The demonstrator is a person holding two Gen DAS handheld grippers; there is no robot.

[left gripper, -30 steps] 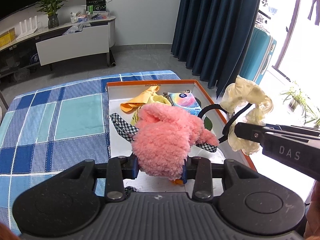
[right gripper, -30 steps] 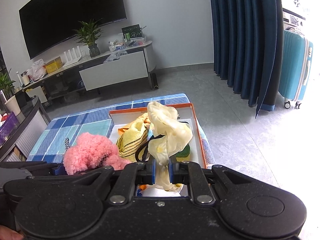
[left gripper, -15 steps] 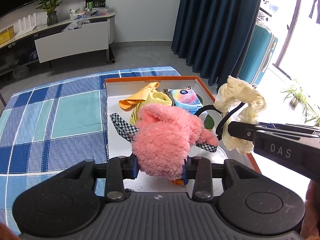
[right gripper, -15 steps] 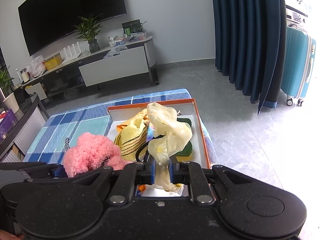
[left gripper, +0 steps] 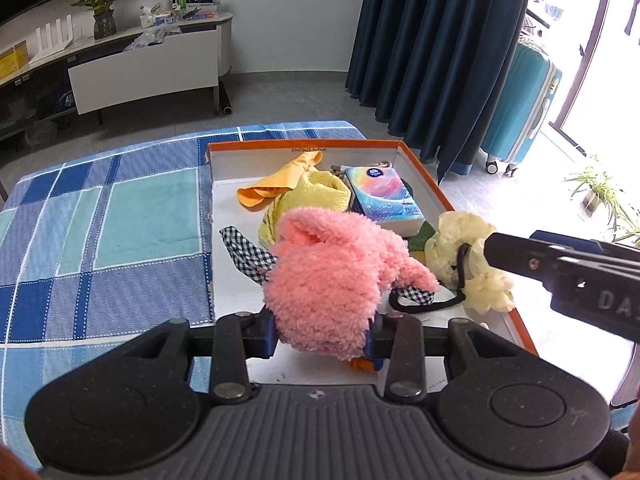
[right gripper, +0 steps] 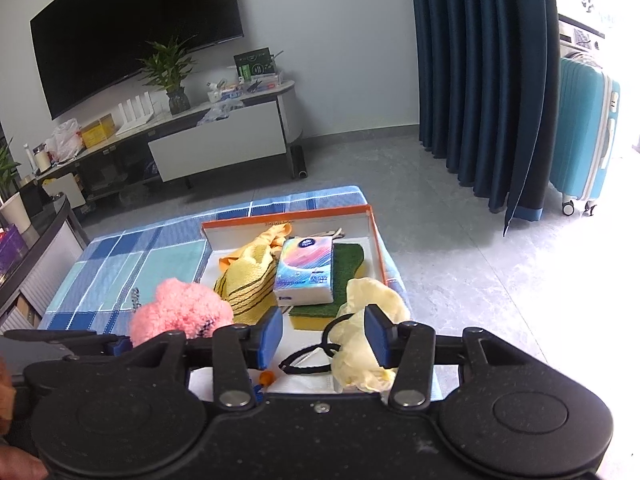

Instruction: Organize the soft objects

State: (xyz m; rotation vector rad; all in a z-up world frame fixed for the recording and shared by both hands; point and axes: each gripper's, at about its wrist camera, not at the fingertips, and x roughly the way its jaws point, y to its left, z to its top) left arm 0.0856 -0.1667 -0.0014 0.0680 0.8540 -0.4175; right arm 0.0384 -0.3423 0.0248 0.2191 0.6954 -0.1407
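My left gripper (left gripper: 320, 340) is shut on a fluffy pink plush piece (left gripper: 332, 276) with a black-and-white checked ribbon (left gripper: 244, 248), held above the near end of the orange-rimmed white box (left gripper: 304, 143). My right gripper (right gripper: 324, 336) is opening. A cream ruffled hair piece (right gripper: 372, 304) on a black band (right gripper: 308, 356) lies in the box's near right corner, beside the right pad, and neither pad presses on it. In the left wrist view that cream piece (left gripper: 460, 248) rests under the right gripper's finger (left gripper: 560, 268).
The box also holds a rainbow tissue pack (right gripper: 306, 268), a yellow knit cloth (right gripper: 248, 280), an orange cloth (left gripper: 280, 180) and a green-and-yellow sponge (right gripper: 348, 276). It sits on a blue checked cloth (left gripper: 120, 220). Beyond are a dark curtain (right gripper: 480, 80) and a teal suitcase (right gripper: 584, 140).
The right jaws went from shut on the cream hair piece to apart. The piece dropped from mid-air into the box's right side. The left gripper still holds the pink plush.
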